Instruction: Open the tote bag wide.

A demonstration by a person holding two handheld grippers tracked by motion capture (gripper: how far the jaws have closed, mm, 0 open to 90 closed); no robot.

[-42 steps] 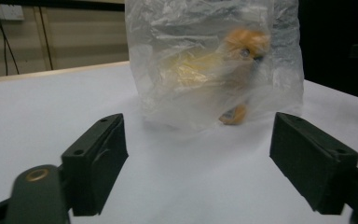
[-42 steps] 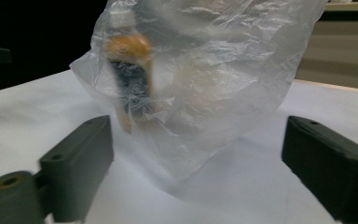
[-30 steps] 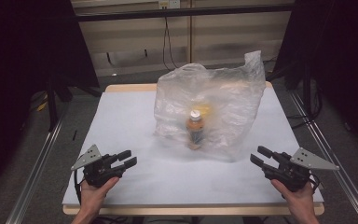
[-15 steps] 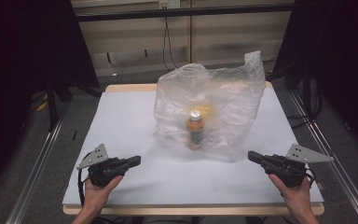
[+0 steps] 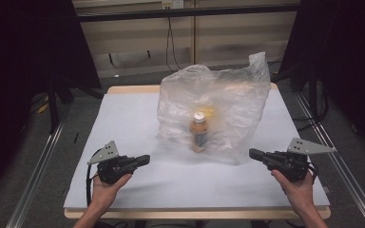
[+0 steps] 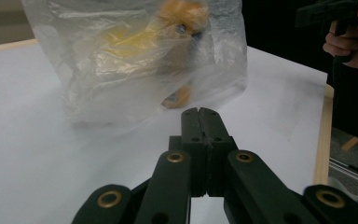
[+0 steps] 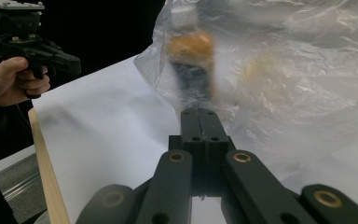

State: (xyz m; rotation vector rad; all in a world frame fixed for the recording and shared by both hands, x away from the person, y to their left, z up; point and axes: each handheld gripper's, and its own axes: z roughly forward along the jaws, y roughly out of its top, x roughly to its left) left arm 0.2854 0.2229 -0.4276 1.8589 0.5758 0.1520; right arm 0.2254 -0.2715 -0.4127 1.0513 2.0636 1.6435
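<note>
A crumpled clear plastic bag stands on the white table. Inside it an orange bottle with a white cap stands upright, with something yellow behind it. The left gripper is held over the table's front left, jaws shut with nothing between them, pointing right toward the bag. The right gripper is at the front right, also shut and empty, its tips close to the bag's lower right edge. In the left gripper view the closed jaws face the bag. The right gripper view shows its shut jaws just short of the bottle.
The table has a wooden rim and metal rails along both sides. Dark curtains hang left and right; cables run down the back wall. Bare white surface lies in front of the bag between the two hands.
Both grippers' jaws went from open to shut with nothing in them. Both hands drifted slightly inward toward the bag.
</note>
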